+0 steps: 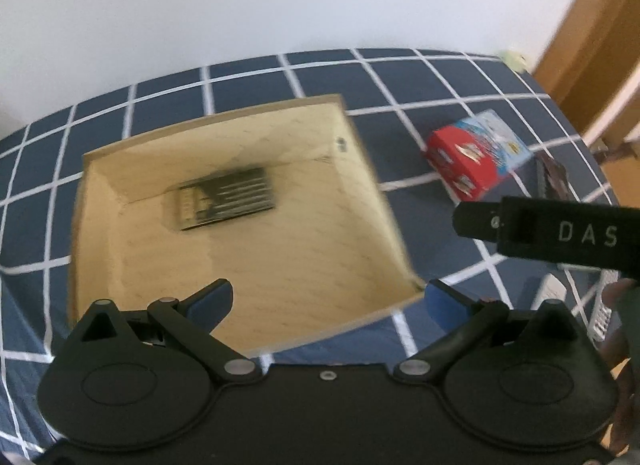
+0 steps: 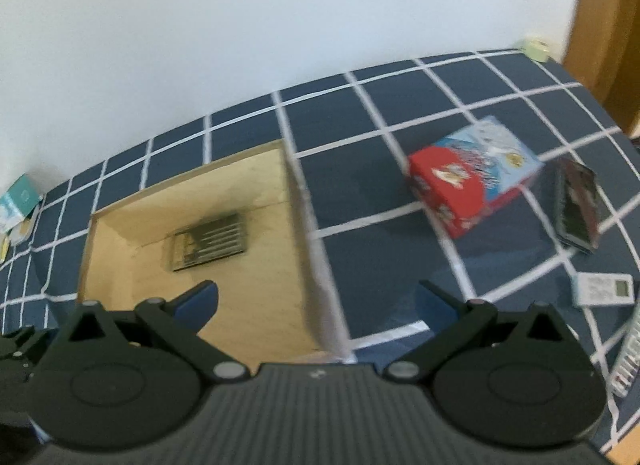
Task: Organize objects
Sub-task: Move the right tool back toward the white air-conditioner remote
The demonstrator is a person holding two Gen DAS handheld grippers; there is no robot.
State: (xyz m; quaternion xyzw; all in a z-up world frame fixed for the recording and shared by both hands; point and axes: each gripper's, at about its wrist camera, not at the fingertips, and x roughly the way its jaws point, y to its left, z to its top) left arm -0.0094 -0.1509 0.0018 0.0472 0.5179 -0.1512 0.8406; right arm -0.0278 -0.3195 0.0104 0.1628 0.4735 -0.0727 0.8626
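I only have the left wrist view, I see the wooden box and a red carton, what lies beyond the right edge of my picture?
Observer: A small white device with a screen lies on the checked tablecloth, nearer than the dark flat case.
Operator: Anything left of the wooden box?
Observer: Yes, a teal-and-white packet sits at the cloth's far left edge.
Operator: Are the right tongs holding anything?
Observer: No, the right tongs are open and empty, straddling the right wall of the wooden box.
Operator: Is the red carton fully visible there?
Observer: Yes, the red carton shows whole, apart from the case.
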